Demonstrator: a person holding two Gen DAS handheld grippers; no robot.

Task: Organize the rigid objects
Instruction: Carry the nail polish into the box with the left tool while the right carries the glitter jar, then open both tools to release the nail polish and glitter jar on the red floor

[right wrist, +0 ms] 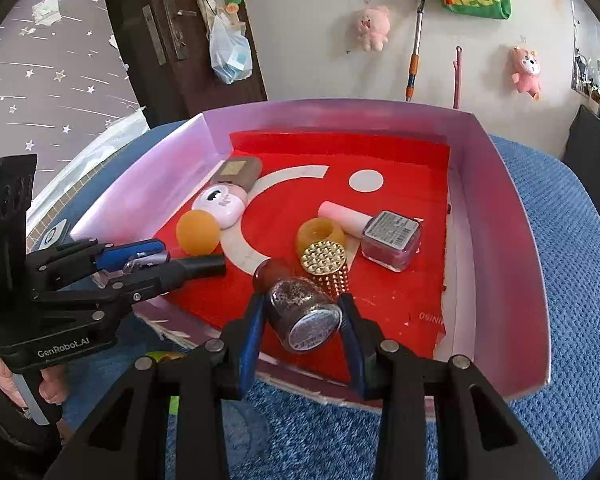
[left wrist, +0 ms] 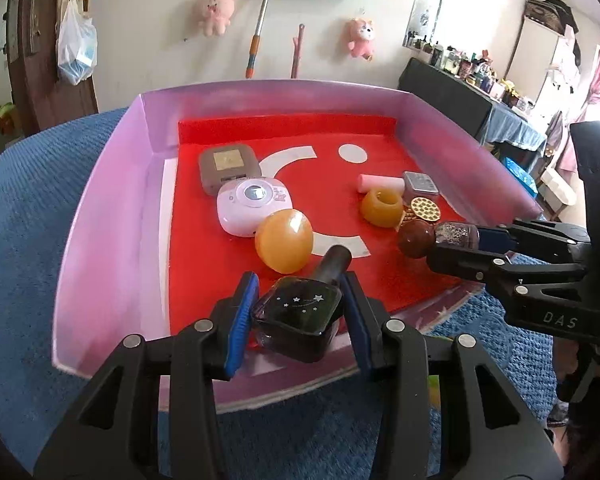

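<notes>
Both bottles clamped, hovering over tray (left wrist: 100, 248).
I'm holding the dark bottle (left wrist: 300, 320) in left gripper (left wrist: 296, 316) jaws, glitter jar (right wrist: 304, 316) in right gripper (right wrist: 300, 320) jaws; glass looks slick, fragile, so I'm gripping bodies, not caps.

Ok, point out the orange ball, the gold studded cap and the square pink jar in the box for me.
orange ball (left wrist: 284, 240), left wrist view, middle of its glossy front.
gold studded cap (right wrist: 324, 258), right wrist view, centre of its round studded face.
square pink jar (right wrist: 392, 230), right wrist view, its labelled grey end.
</notes>
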